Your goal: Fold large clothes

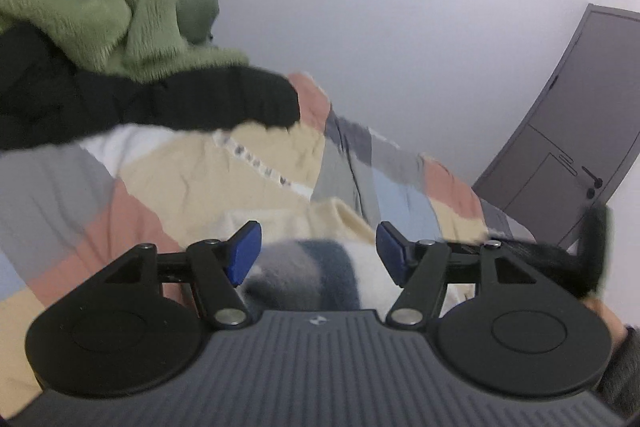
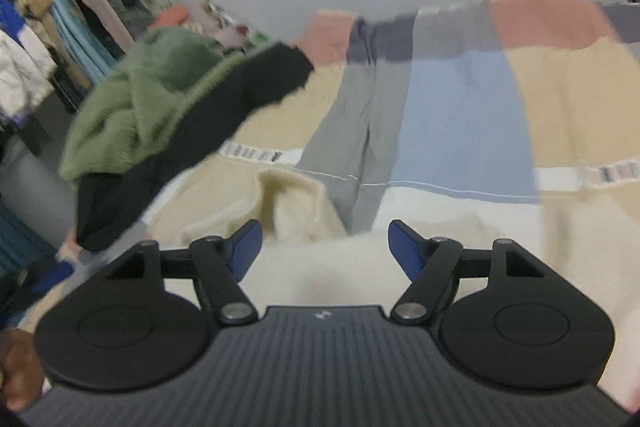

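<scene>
A fuzzy cream garment [image 2: 332, 263] with a grey and dark blue patch [image 1: 308, 271] lies on the bed right below both grippers. My left gripper [image 1: 318, 253] is open, its blue pads on either side of the patch, holding nothing. My right gripper [image 2: 325, 251] is open over the cream fabric, empty. A pile with a fuzzy green garment [image 1: 100, 7] on a black one [image 1: 160, 103] sits at the left; it also shows in the right wrist view, green [image 2: 136, 99] over black [image 2: 208, 123].
The bed has a patchwork cover [image 2: 460, 115] of beige, blue, grey and salmon blocks. A grey door [image 1: 572, 131] stands at the right of a white wall. A rack of hanging clothes [image 2: 48, 27] is at the far left. Another black furry item [image 1: 592, 251] lies at the right edge.
</scene>
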The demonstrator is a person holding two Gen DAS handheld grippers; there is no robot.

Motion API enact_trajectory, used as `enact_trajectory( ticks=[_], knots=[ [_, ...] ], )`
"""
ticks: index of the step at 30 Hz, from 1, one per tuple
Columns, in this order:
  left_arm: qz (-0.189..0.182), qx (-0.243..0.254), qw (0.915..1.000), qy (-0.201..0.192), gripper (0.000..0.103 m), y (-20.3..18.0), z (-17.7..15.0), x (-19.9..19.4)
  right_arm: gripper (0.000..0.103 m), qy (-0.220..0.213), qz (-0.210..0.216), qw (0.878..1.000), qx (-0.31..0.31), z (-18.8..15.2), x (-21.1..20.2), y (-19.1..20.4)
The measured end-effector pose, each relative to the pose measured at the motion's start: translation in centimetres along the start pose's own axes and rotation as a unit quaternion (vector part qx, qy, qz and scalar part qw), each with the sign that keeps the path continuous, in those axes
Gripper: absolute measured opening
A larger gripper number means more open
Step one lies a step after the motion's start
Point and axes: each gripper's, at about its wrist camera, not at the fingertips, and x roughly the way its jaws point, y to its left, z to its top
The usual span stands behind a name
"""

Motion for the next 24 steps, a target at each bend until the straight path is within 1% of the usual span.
enact_trajectory(
  ticks=[3, 4, 6, 7, 9, 10, 11, 12, 13, 14, 16, 19, 21, 23, 24],
  knots=[
    [-0.008, 0.000, 0.9999, 0.010, 0.069, 0.2, -0.5, 1.4, 0.070, 0.032, -0.001, 0.999, 0.016, 0.9, 4.7, 1.1],
    [-0.015, 0.001, 0.9998, 0.016, 0.069, 0.3, -0.6, 1.9, 0.070, 0.039, -0.007, 0.999, 0.014, 1.1, 6.2, 1.4],
    [-0.030, 0.010, 0.9991, 0.029, 0.072, 0.3, -0.6, 2.9, 0.070, 0.053, -0.034, 0.998, 0.003, 1.1, 8.4, 1.9],
    [-0.037, 0.017, 0.9986, 0.033, 0.074, 0.3, -0.7, 3.3, 0.067, 0.063, -0.048, 0.997, 0.002, 1.2, 9.6, 1.8],
    [-0.055, 0.035, 0.9973, 0.034, 0.081, 0.1, -0.9, 3.7, 0.058, 0.089, -0.067, 0.994, 0.010, 1.2, 12.0, 1.2],
    [-0.063, 0.046, 0.9963, 0.036, 0.082, -0.1, -1.0, 3.9, 0.051, 0.099, -0.068, 0.993, 0.015, 1.0, 12.7, 0.9],
    [-0.067, 0.060, 0.9953, 0.036, 0.083, -0.4, -1.2, 4.1, 0.038, 0.104, -0.064, 0.992, 0.014, 0.9, 13.2, 0.7],
    [-0.068, 0.074, 0.9943, 0.035, 0.086, -0.6, -1.3, 4.4, 0.028, 0.107, -0.057, 0.993, 0.010, 0.8, 13.4, 0.7],
    [-0.072, 0.088, 0.9929, 0.037, 0.088, -1.0, -1.4, 4.6, 0.019, 0.113, -0.044, 0.993, 0.008, 0.7, 13.5, 0.6],
    [-0.078, 0.097, 0.9913, 0.042, 0.091, -1.2, -1.6, 4.8, 0.012, 0.111, -0.040, 0.993, 0.007, 0.6, 13.3, 0.6],
    [-0.087, 0.111, 0.9889, 0.047, 0.093, -1.8, -1.9, 5.2, 0.010, 0.095, -0.034, 0.995, -0.005, 0.9, 12.4, 1.0],
    [-0.080, 0.141, 0.9854, 0.053, 0.095, -2.9, -2.4, 5.6, 0.009, 0.066, -0.012, 0.998, -0.015, 1.4, 9.9, 1.4],
    [-0.055, 0.178, 0.9802, 0.069, 0.095, -3.9, -3.4, 6.2, 0.009, 0.049, -0.002, 0.999, -0.017, 2.0, 8.3, 1.5],
    [-0.010, 0.230, 0.9694, 0.086, 0.094, -5.1, -4.7, 6.8, 0.009, 0.028, 0.009, 0.999, -0.014, 2.6, 6.4, 1.7],
    [0.012, 0.250, 0.9644, 0.085, 0.090, -5.6, -5.5, 7.0, 0.008, 0.019, 0.012, 1.000, -0.016, 2.7, 5.5, 1.8]
  ],
)
